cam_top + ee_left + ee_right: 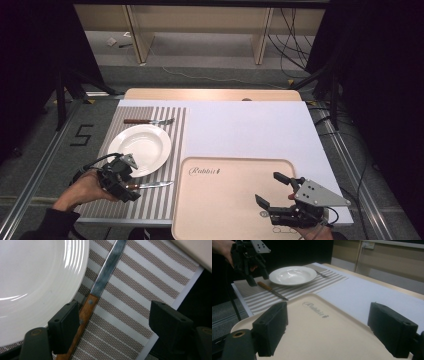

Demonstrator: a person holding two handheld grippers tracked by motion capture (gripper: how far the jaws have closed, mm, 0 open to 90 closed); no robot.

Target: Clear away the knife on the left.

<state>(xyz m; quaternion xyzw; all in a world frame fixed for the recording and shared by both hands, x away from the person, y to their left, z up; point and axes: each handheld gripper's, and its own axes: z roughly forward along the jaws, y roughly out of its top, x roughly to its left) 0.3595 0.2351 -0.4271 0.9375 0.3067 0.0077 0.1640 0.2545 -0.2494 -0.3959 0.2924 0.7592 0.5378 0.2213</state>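
Note:
A knife [155,185] with a wooden handle [85,312] lies on a striped placemat [162,205], along the near rim of a white plate [142,145]. My left gripper [131,190] hangs low over the handle with its jaws open; the handle lies just inside the left jaw, and the other jaw stands well apart from it. The blade [107,267] runs away along the plate's rim [75,272]. My right gripper [269,188] is held open over a beige tray [225,200], with nothing between its jaws. From the right gripper view, the left gripper [258,277] stands above the knife [272,291].
A fork [150,121] with a wooden handle lies on the placemat beyond the plate. A white sheet [250,130] covers the table to the right of the placemat. The tray [324,340] bears a printed word at its far left corner. The table's near edge runs just beside the placemat.

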